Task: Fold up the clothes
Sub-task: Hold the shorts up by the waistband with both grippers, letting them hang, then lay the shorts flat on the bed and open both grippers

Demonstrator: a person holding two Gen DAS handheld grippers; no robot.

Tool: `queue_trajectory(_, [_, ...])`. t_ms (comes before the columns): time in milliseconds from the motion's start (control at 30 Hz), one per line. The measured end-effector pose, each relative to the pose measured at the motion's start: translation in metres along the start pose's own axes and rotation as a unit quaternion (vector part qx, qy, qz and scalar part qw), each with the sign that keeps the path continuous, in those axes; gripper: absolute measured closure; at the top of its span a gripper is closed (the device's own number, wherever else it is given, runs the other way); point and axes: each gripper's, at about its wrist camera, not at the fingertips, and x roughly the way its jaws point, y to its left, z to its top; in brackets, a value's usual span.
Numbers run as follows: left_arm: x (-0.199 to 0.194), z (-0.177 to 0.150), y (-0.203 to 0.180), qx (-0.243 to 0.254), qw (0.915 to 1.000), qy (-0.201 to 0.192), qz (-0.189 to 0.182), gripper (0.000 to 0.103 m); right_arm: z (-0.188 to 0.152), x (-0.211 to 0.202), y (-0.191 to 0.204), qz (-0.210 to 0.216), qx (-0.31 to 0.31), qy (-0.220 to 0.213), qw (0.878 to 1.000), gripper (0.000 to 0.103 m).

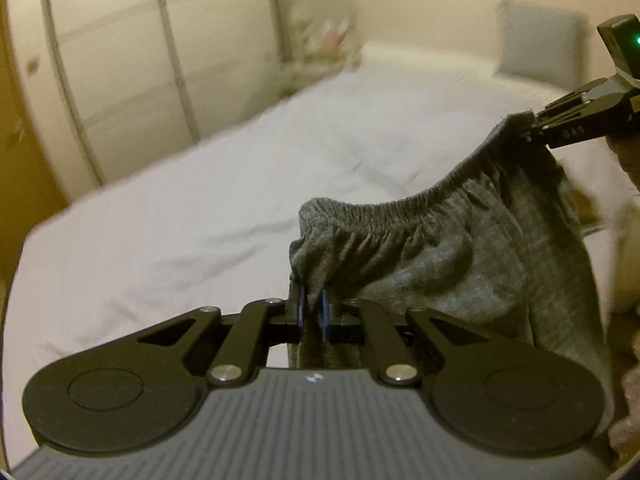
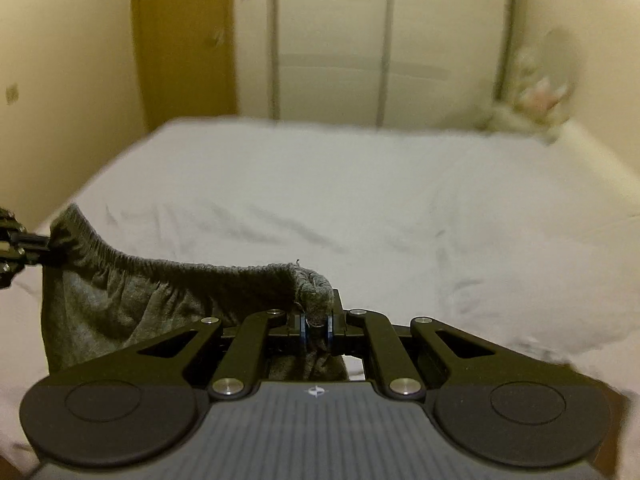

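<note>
The grey knit garment with a gathered elastic waistband (image 1: pixel 472 248) hangs in the air over the near part of a wide bed covered by a wrinkled white sheet (image 1: pixel 192 208), stretched by its waistband between two hand-held grippers, the band sagging in a curve between them. The rest of the cloth drops below the band and out of sight under the tools, so where its lower end lies cannot be told. Beyond the far side of the bed stands a tall pale wardrobe with vertical door frames (image 1: pixel 120 60), and a brown wooden door frame (image 2: pixel 184 40) shows left of it in the right wrist view. A pale square pillow (image 1: pixel 536 40) leans against the wall at the far right end of the bed in the left wrist view. A blurred heap of light-coloured items (image 2: pixel 536 92) sits at the far corner near the wardrobe; what they are cannot be made out. The black left gripper (image 1: pixel 314 312) is pinched tight on one end of the waistband, with cloth bunched between its blue-edged pads. The black right gripper (image 2: pixel 317 328) is likewise clamped on the other end, the rolled band lying over its fingertips.
</note>
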Motion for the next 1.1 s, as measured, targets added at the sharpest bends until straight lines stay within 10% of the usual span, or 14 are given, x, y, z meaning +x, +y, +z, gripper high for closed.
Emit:
queue_trajectory(167, [0.152, -0.026, 0.042, -0.077, 0.9898, 0.111, 0.044, 0.09, -0.013, 0.191, -0.039, 0.015, 0.021, 0.098, 0.995, 0.08])
queue_trajectory(267, [0.177, -0.045, 0.055, -0.125, 0.981, 0.137, 0.058, 0.075, -0.036, 0.219, -0.054, 0.026, 0.088, 0.106, 0.99, 0.074])
queue_trajectory(567, [0.127, -0.101, 0.033, -0.146, 0.9661, 0.212, 0.02, 0.069, -0.17, 0.138, -0.044, 0.042, 0.223, 0.205, 0.952, 0.053])
queue_trajectory(833, [0.101, -0.125, -0.043, -0.067, 0.9675, 0.225, -0.094, 0.067, -0.256, 0.079, -0.016, 0.03, 0.327, 0.219, 0.919, 0.045])
queue_trajectory(967, [0.085, -0.118, -0.066, -0.034, 0.9656, 0.221, -0.133, 0.067, -0.272, 0.083, -0.022, 0.046, 0.409, 0.207, 0.888, 0.098])
queue_trajectory(1100, [0.087, -0.113, -0.077, -0.001, 0.9634, 0.218, -0.155, 0.067, -0.256, 0.065, -0.033, 0.017, 0.389, 0.198, 0.899, 0.102])
